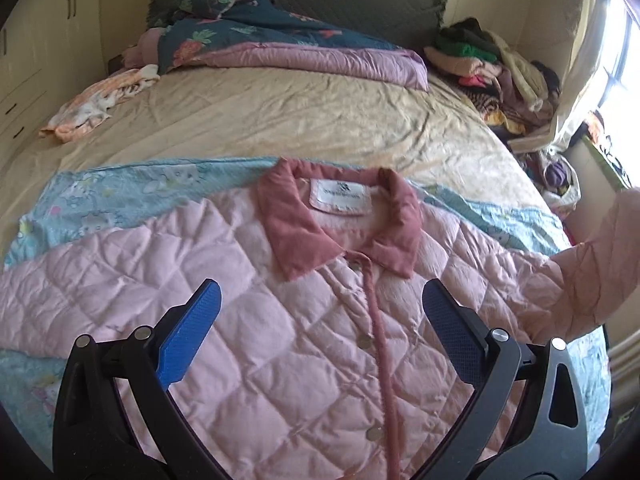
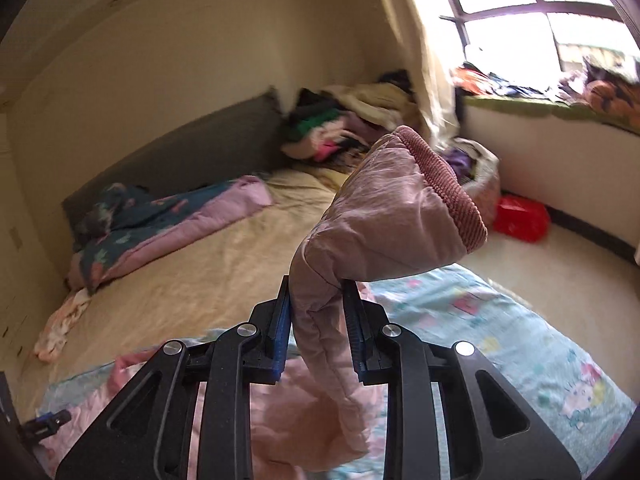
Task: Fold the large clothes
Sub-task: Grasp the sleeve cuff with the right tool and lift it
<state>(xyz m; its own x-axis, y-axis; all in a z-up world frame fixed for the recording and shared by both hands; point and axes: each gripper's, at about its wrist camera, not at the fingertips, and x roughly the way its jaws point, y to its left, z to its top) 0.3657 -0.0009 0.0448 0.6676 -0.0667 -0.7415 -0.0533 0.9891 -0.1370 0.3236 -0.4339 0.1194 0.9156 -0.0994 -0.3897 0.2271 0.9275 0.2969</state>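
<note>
While the pink quilted jacket (image 1: 280, 320) lies buttoned near the bed's (image 1: 280, 120) foot edge, the right tool (image 2: 318, 320) clamps its sleeve (image 2: 384, 220); left tool (image 1: 320, 332) gapes empty. Next, probably, fold that sleeve across the chest.

The lower part of the pink quilted jacket (image 1: 280, 340) is cut off by the bottom edge and partly hidden behind the left gripper (image 1: 320, 300). The words on the white label (image 1: 340, 197) inside its collar are too small to read. Its sleeve (image 2: 384, 216) covers part of the clothes pile (image 2: 320, 132) behind it, which is blurred.
</note>
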